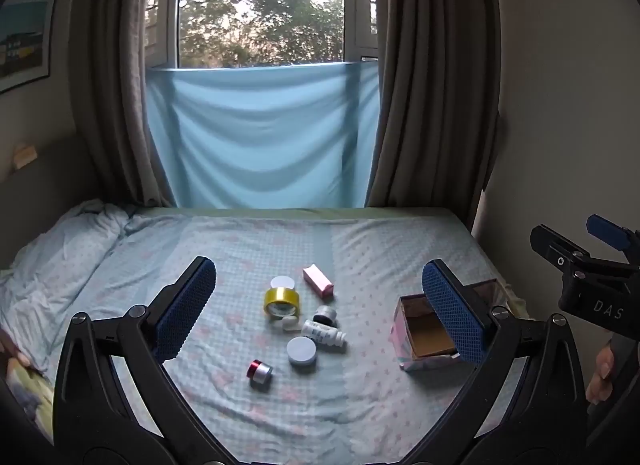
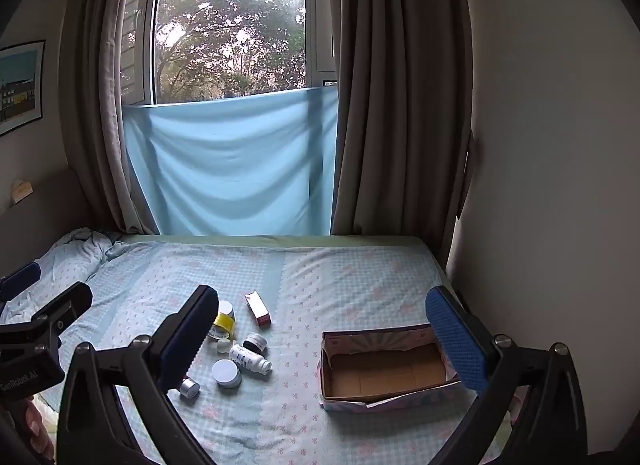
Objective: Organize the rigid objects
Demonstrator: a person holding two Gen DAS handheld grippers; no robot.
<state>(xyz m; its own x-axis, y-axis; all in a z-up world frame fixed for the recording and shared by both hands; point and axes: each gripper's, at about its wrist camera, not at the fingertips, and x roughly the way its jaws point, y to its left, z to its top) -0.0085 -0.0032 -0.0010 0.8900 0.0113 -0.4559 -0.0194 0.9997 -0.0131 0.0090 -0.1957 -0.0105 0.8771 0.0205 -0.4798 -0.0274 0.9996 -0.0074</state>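
Note:
Small objects lie clustered on the bed: a yellow tape roll (image 1: 281, 302) (image 2: 223, 322), a pink carton (image 1: 318, 282) (image 2: 258, 308), a white bottle (image 1: 323, 332) (image 2: 250, 359) on its side, a dark jar (image 1: 325, 314) (image 2: 255, 342), a white round jar (image 1: 302, 350) (image 2: 226, 372) and a red-capped silver jar (image 1: 260, 373) (image 2: 189, 387). An open, empty cardboard box (image 1: 430, 335) (image 2: 386, 373) sits to their right. My left gripper (image 1: 320, 311) is open, above the cluster. My right gripper (image 2: 324, 339) is open, held above the bed between cluster and box.
The bed (image 1: 380, 257) has a light patterned sheet, with a rumpled pillow (image 1: 60, 249) at the far left. Curtains (image 1: 432, 105) and a blue cloth (image 1: 260, 137) hang beyond the far edge. A wall (image 2: 560, 185) runs along the right side.

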